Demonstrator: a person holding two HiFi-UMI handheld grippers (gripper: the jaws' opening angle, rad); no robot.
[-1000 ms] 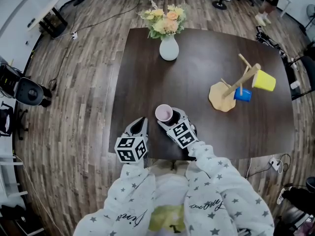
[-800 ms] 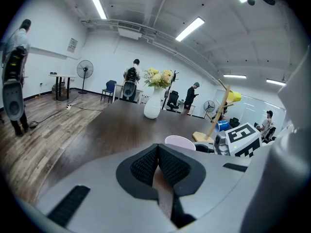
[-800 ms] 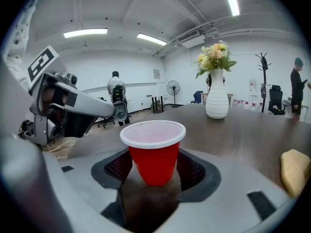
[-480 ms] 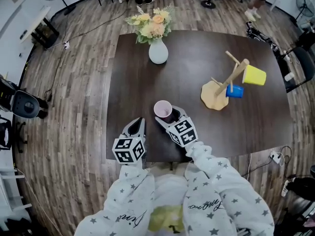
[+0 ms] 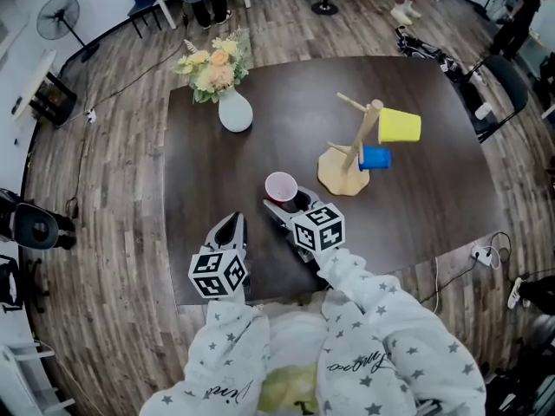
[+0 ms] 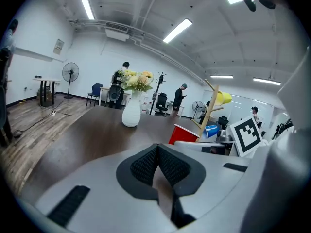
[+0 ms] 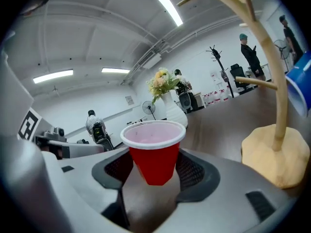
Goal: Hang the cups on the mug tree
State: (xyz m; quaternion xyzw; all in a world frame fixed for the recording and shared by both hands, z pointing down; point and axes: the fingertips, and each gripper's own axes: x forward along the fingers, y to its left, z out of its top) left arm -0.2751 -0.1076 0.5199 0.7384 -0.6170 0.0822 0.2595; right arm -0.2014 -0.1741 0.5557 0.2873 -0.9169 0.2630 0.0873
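In the right gripper view, a red cup [image 7: 153, 154] with a pale pink inside stands upright between my right gripper's [image 7: 153, 168] pads, gripped low on its wall. The head view puts that red cup [image 5: 280, 185] and the right gripper [image 5: 287, 200] left of the wooden mug tree [image 5: 357, 142]. A yellow cup [image 5: 399, 126] and a blue cup [image 5: 375, 158] hang on the tree's right side. My left gripper [image 5: 233, 223] hovers over the table's near edge, left of the right one. Its pads [image 6: 146, 165] touch, with nothing between them.
A white vase of flowers [image 5: 234, 111] stands at the back left of the dark table [image 5: 434, 198]. The tree's flat wooden base [image 7: 276, 159] lies just right of the held cup. People and office chairs stand beyond the table.
My right gripper has carried the red cup closer to the mug tree. The left gripper has shifted along with it. The head view has swung, so the table sits further left.
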